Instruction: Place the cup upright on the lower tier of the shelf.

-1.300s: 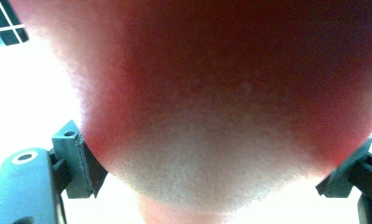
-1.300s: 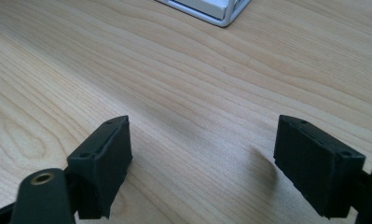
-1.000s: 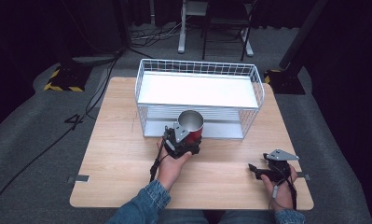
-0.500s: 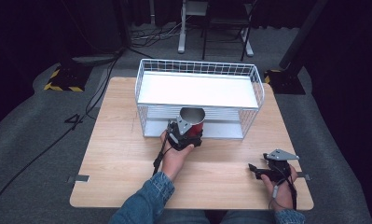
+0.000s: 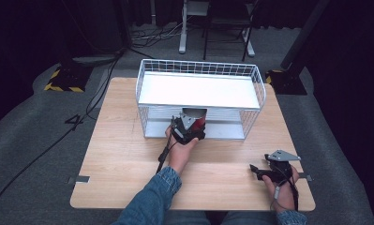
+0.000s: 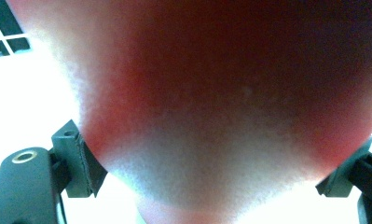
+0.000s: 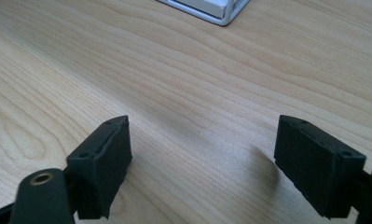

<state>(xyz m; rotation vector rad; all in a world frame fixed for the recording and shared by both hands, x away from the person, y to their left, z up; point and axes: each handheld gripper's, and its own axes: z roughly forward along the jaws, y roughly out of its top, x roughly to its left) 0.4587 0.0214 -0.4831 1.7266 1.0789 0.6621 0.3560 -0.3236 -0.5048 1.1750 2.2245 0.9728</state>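
In the high view we see the left gripper (image 5: 190, 125) at the middle of the frame, closed around a red cup (image 5: 194, 118) with a metal rim. The cup is at the open front of the white wire rack (image 5: 199, 69), just under its upper shelf, on the wooden table (image 5: 123, 154). The right gripper (image 5: 269, 169) rests low at the lower right of the frame, holding nothing.

In the left gripper view the red cup (image 6: 221, 93) is very near and blurred, and both jaws press its sides at the lower corners of the frame.

In the right gripper view the jaws stand wide apart over bare wood, and a corner of the rack (image 7: 216, 9) is at the top edge.

We judge the cup rim can strike the shelf wire if it is lifted here, and the cup can then tip or slip from the jaws
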